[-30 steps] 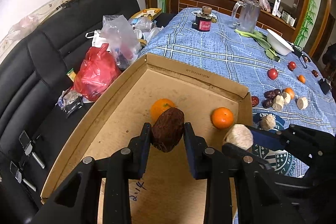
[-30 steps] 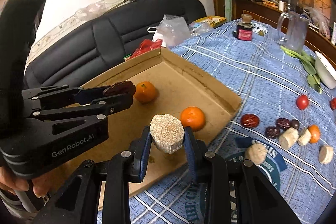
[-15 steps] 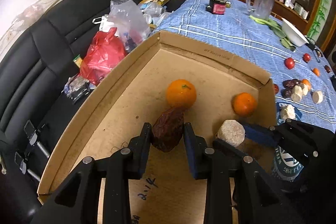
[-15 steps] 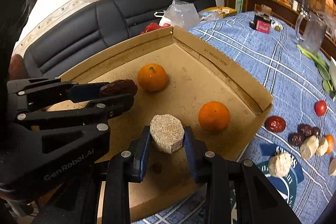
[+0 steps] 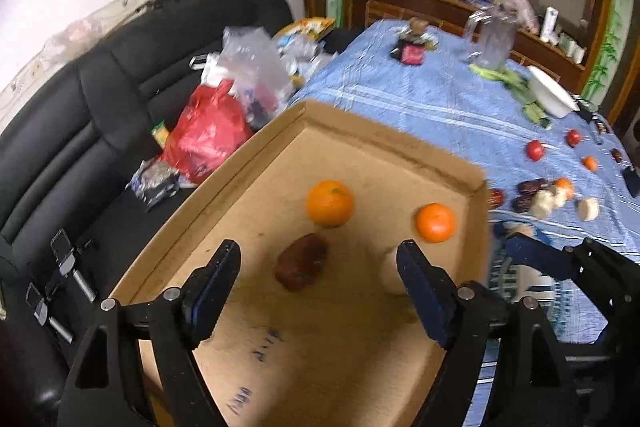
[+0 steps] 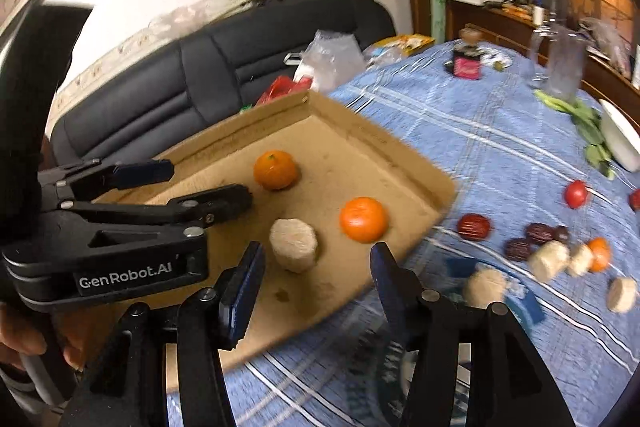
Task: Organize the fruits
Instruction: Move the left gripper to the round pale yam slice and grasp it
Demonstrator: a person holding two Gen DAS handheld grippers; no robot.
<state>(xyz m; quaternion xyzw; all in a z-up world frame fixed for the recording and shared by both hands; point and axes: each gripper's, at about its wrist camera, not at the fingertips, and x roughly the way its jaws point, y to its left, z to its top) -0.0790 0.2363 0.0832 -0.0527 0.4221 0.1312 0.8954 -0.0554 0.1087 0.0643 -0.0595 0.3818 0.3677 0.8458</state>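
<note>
Left wrist view shows the cardboard tray taking up most of the blue checked tablecloth's near corner, and the change is inside it: a second ago both tongs were clamped on their loads, and now both loads sit on the tray floor. The left gripper has its jaws opening wide, with the dark red date lying free between them, touched by neither pad, just in front of the nearer mandarin. In the right wrist view the right gripper is likewise opening, and the pale round chunk stands on the cardboard just ahead of its jaws, beside the second mandarin. So four pieces appear to be sorted into the tray. Plenty remains outside it: more dates, pale chunks, small oranges and two little tomatoes are scattered over the cloth to the right, so the job looks well short of done, with another fetch likely next.
</note>
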